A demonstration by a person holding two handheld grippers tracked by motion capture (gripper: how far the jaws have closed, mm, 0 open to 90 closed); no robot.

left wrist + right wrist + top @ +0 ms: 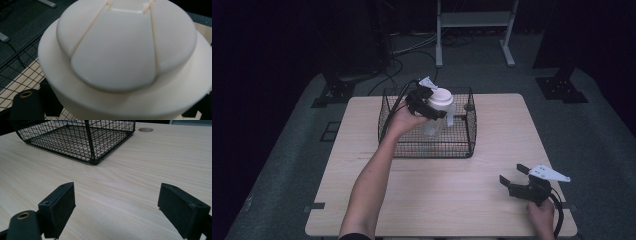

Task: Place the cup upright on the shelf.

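Jug [438, 114] with the white lid [125, 47] sits clamped in my left gripper [432, 107], jaws closed tight on it just below the lid, held over the wire basket [462, 145]. My right gripper [117, 207] gapes wide, holding nothing, well apart from the basket.

Jug [438, 112] seemingly inside basket [462, 145]

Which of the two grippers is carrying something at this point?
The left gripper, clamped on the white-lidded cup over the wire basket; the right gripper rests open-jawed and empty.
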